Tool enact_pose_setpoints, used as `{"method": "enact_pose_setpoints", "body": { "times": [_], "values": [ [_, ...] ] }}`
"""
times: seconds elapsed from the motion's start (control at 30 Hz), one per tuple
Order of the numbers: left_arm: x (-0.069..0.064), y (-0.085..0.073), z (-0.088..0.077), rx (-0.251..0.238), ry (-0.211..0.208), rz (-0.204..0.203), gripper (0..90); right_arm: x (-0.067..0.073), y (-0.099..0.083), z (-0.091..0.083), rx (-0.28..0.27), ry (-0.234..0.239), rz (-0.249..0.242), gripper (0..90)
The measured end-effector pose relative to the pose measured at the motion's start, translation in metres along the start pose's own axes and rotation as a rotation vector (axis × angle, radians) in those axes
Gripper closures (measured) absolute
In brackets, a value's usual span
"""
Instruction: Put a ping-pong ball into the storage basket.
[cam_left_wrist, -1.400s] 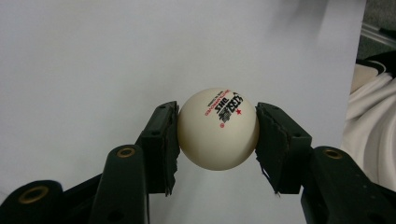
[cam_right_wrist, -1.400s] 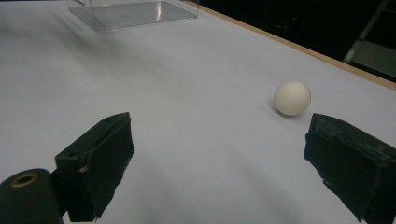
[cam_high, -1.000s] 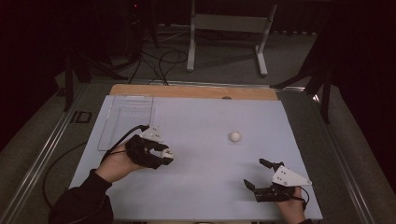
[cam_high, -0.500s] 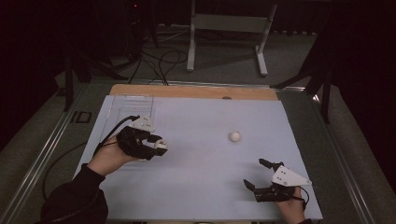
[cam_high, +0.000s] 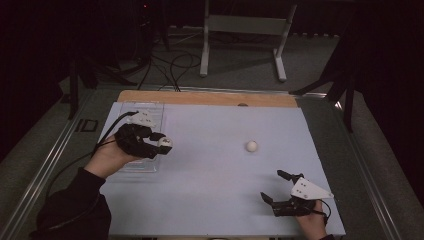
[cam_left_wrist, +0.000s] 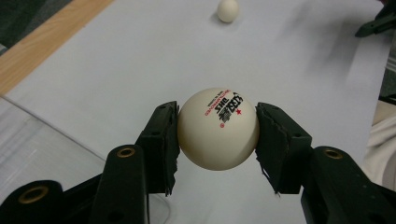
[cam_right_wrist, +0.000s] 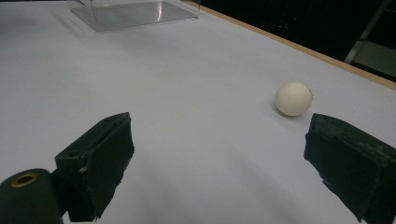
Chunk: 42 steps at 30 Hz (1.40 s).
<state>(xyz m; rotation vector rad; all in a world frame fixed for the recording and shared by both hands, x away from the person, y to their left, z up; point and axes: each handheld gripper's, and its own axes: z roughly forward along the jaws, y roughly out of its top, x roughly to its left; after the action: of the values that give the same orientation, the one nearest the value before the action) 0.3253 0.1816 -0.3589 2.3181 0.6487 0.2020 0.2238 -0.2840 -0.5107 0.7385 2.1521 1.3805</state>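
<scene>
Left tongs (cam_left_wrist: 218, 135) around ball (cam_left_wrist: 218, 128)

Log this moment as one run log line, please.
left gripper: shut on held ball, above clear tray | right gripper: open, empty, low over table | loose ball: on table

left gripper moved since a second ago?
Yes. In the high view the left gripper, shut on a ping-pong ball, has gone up-left, from the open mat onto the clear tray at the table's left; the loose ball stayed put.
</scene>
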Motion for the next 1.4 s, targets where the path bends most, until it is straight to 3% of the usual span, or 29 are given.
{"method": "enact_pose_setpoints", "body": {
  "times": [0.6, 0.97, 1.13, 1.4],
  "values": [
    [0.029, 0.006, -0.012, -0.042, 0.062, -0.074, 52.4, 0.0, 0.0, 0.0, -0.002, 0.003, 0.003, 8.1],
    [0.047, -0.003, -0.012, -0.088, 0.157, -0.167, 52.4, 0.0, 0.0, 0.0, 0.0, 0.001, 0.005, 8.1],
    [0.053, -0.008, -0.008, -0.083, 0.208, -0.202, 52.4, 0.0, 0.0, 0.0, 0.002, 0.001, 0.005, 8.1],
    [0.058, -0.019, 0.002, -0.067, 0.226, -0.236, 52.3, 0.0, -0.001, 0.0, 0.004, 0.003, 0.006, 8.1]
  ]
}}
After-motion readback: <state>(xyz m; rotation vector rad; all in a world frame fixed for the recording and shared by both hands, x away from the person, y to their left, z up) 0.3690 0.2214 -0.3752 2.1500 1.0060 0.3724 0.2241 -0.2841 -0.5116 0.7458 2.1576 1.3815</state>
